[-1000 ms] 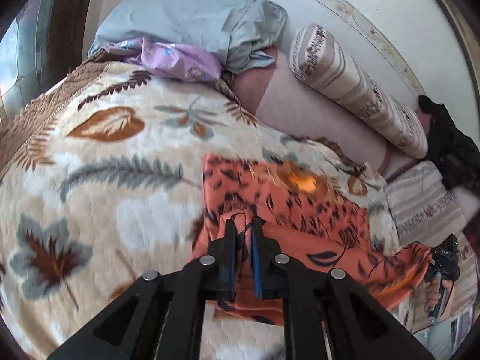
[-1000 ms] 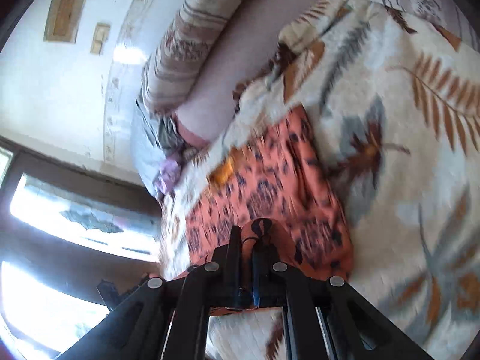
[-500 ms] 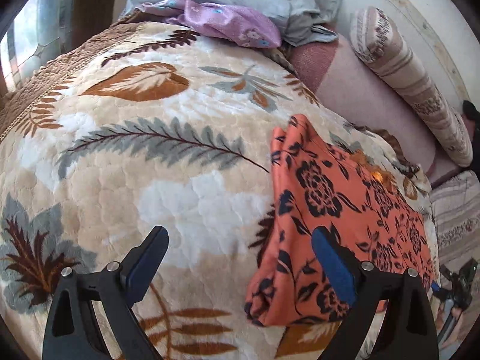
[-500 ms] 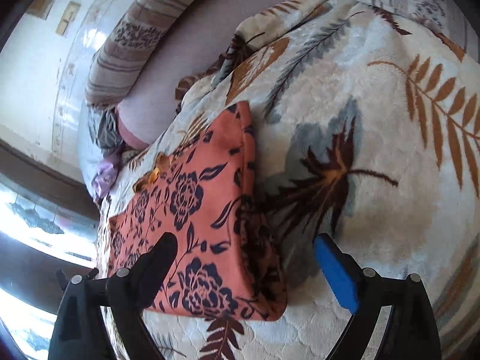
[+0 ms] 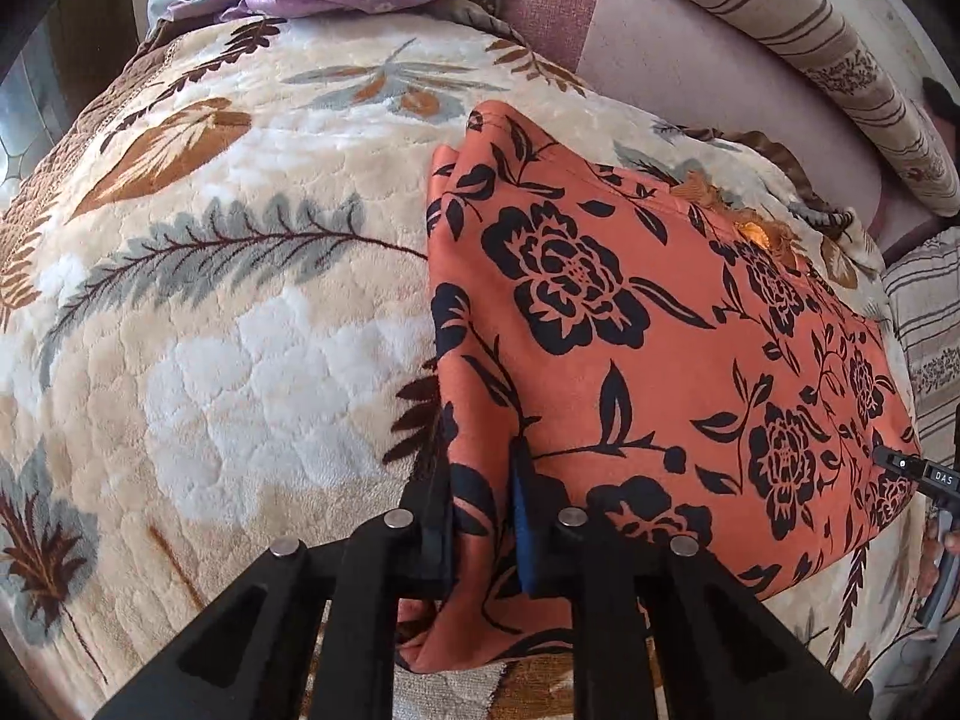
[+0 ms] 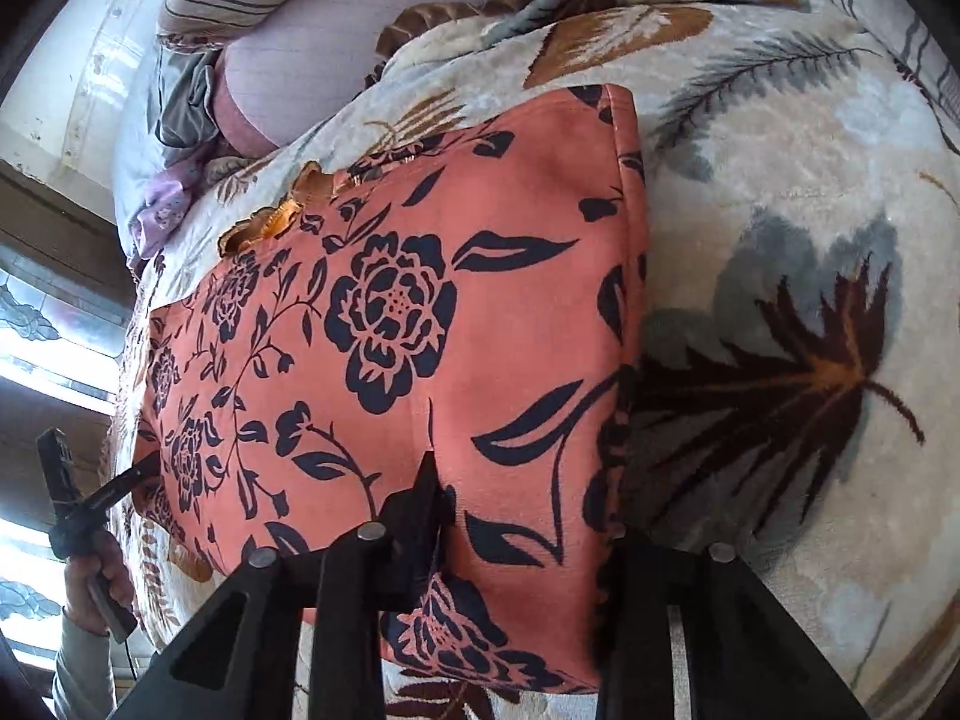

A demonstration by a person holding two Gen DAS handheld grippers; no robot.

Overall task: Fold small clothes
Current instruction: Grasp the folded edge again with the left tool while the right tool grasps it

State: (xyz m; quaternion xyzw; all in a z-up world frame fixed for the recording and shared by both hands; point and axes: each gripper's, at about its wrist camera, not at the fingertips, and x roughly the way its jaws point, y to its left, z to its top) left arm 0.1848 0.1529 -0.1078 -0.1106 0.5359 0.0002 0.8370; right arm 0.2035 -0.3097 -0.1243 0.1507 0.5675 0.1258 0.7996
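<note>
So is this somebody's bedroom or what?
Probably a bedroom or sitting room at home, on a bed or couch. A plush leaf-print blanket covers it, a striped bolster cushion lies along the wall, and an orange flowered garment is spread out for folding.

From my right wrist view, the orange floral garment (image 6: 420, 330) drapes over one finger of my right hand-held gripper (image 6: 522, 516), hiding its tip. In the left view, the striped bolster (image 5: 840, 60) is cut off at the frame edge.
</note>
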